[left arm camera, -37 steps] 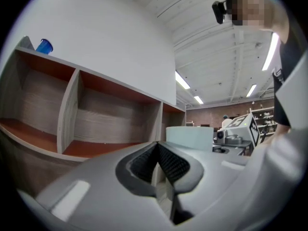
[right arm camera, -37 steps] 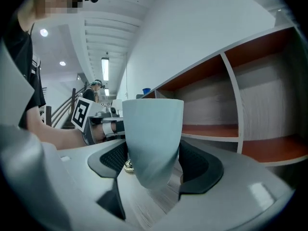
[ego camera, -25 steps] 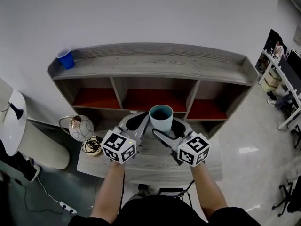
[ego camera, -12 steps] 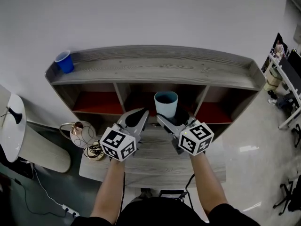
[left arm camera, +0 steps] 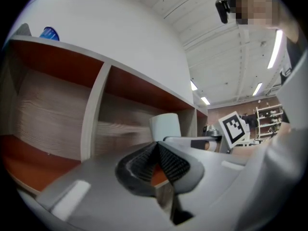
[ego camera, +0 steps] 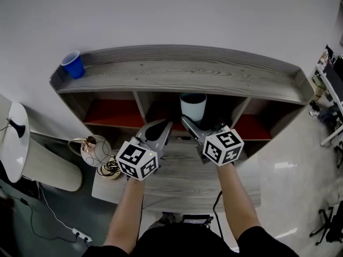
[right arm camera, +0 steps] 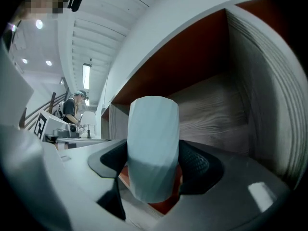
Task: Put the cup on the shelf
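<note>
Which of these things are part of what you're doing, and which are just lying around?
In the job: pale cup, right gripper shut on it, shelf.
Lying about: blue cup on the shelf top, glass globe, coiled cable.

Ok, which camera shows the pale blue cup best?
The right gripper view: the cup sits large and central between the right gripper's jaws. The head view shows it small, from above; the left gripper view catches only its upper part.
</note>
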`<state>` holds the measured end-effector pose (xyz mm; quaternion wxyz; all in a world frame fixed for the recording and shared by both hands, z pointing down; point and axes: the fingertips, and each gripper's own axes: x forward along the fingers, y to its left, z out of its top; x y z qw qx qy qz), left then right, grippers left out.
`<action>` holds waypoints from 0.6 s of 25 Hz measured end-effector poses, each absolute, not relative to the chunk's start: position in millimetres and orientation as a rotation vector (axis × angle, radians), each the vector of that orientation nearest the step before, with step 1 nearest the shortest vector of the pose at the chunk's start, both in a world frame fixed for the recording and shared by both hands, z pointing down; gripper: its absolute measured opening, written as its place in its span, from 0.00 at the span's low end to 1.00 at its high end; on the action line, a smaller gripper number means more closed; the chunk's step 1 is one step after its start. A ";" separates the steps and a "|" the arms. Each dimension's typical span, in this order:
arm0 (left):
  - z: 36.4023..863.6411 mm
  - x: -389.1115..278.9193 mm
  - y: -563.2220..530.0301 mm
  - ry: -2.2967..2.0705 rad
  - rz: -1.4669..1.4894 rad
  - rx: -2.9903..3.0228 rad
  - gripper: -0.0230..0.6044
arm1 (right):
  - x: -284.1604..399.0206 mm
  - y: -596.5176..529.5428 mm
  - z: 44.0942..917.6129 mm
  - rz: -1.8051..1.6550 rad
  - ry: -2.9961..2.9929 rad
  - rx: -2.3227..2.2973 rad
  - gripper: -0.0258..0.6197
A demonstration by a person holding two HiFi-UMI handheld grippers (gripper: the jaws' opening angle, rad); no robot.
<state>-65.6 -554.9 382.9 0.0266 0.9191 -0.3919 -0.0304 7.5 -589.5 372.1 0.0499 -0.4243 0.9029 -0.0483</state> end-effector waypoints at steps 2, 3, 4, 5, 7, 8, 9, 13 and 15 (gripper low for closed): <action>385.9 -65.3 -556.4 -1.209 -0.088 2.836 0.04 | 7.0 -597.6 374.7 -0.146 2.745 -1.313 0.57; 387.2 -65.2 -557.1 -1.208 -0.087 2.834 0.04 | 6.6 -601.3 375.9 -0.142 2.746 -1.325 0.57; 388.1 -65.2 -557.9 -1.207 -0.087 2.832 0.03 | 5.9 -604.7 376.7 -0.133 2.750 -1.337 0.57; 388.7 -65.3 -558.8 -1.206 -0.088 2.831 0.04 | 4.8 -607.6 376.9 -0.122 2.756 -1.352 0.57; 389.5 -66.3 -560.7 -1.205 -0.089 2.829 0.04 | 1.5 -612.1 376.1 -0.085 2.773 -1.385 0.57; 389.6 -67.3 -561.8 -1.207 -0.091 2.828 0.03 | -0.9 -614.2 375.8 -0.061 2.783 -1.400 0.57; 389.4 -68.4 -562.9 -1.208 -0.094 2.828 0.03 | -3.3 -616.7 375.9 -0.038 2.792 -1.413 0.57; 389.4 -70.1 -565.6 -1.210 -0.103 2.827 0.04 | -10.0 -626.3 380.6 0.025 2.826 -1.467 0.57; 390.0 -70.6 -566.5 -1.210 -0.104 2.827 0.04 | -12.0 -629.6 383.7 0.045 2.840 -1.483 0.57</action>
